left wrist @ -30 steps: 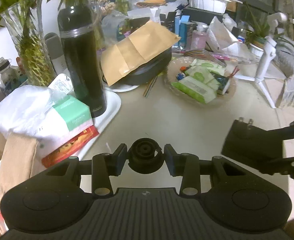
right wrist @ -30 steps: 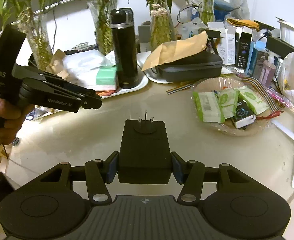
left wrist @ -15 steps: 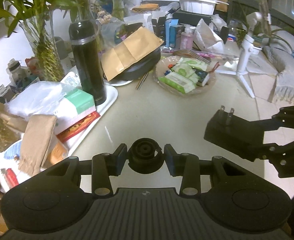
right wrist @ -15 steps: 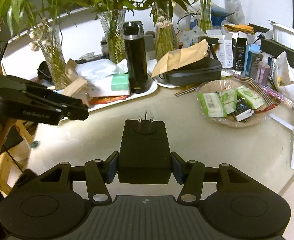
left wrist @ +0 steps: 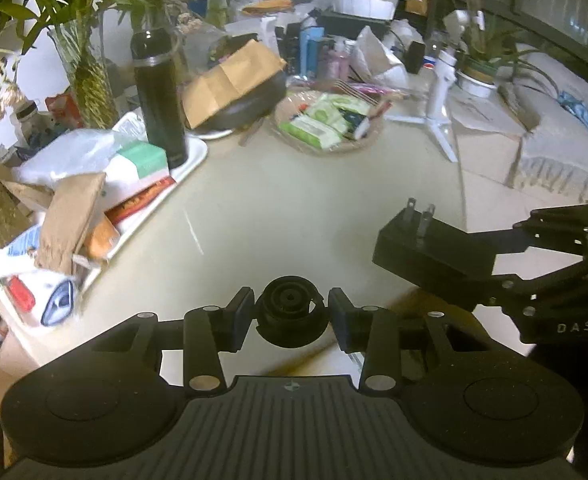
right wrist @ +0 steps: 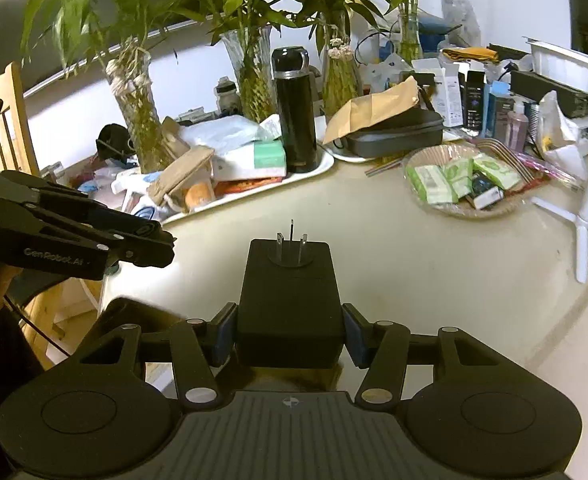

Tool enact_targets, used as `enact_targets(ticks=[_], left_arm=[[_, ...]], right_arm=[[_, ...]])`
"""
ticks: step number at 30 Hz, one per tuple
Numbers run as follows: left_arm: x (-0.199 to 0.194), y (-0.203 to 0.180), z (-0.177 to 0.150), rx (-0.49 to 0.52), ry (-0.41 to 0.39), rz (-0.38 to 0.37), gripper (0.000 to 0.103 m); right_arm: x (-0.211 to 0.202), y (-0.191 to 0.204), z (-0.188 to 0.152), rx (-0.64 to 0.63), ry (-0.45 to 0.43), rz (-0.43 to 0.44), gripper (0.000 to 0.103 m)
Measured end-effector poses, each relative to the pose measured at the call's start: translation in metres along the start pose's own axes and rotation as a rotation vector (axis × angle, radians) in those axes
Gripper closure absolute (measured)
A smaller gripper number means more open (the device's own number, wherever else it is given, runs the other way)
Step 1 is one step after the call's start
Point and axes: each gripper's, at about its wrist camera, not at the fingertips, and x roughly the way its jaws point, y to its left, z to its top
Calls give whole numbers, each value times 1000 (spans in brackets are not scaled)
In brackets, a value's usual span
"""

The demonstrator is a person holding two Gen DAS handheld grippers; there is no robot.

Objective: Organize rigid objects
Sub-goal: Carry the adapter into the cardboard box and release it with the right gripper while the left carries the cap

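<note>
My left gripper is shut on a small round black cap-like part and holds it above the near edge of the beige table. My right gripper is shut on a black power adapter with its prongs pointing away. The adapter also shows in the left wrist view, held to the right of my left gripper. My left gripper shows in the right wrist view at the left, level with the adapter.
A white tray holds a black flask, boxes and papers. A black case under a brown envelope sits behind. A shallow dish of packets and a white tripod stand to the right. Glass vases with bamboo line the back.
Both grippers have pulled back and up from the table, so the clutter looks farther away. Each still holds its object. The adapter now sits closer to my left gripper.
</note>
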Motion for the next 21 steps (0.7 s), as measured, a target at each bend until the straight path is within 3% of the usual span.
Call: enact_targets(ticks=[7,15,16,17,19,21], left_arm=[[-13,-15,-20,7,35,-41,63],[-14,-22,-30,-9,80,-37,62],[-15,-22,-31,-13,84,-34,62],[-16,-23,-32,-17,91,-32,58],[-18,-23,-33,-25,90,-24,35],[-22,-25,-35,-30,80,-10,27]], right_arm=[[-18,18,-23,35,27,-15,46],[-21,31,-35,41,73,-2,45],[-21,33,-36,33,72,1,41],[-22,34,-36,25,69,2,30],[-24,35,-36,21,55,7,19],[-27,34,-36,33,47,12,14]])
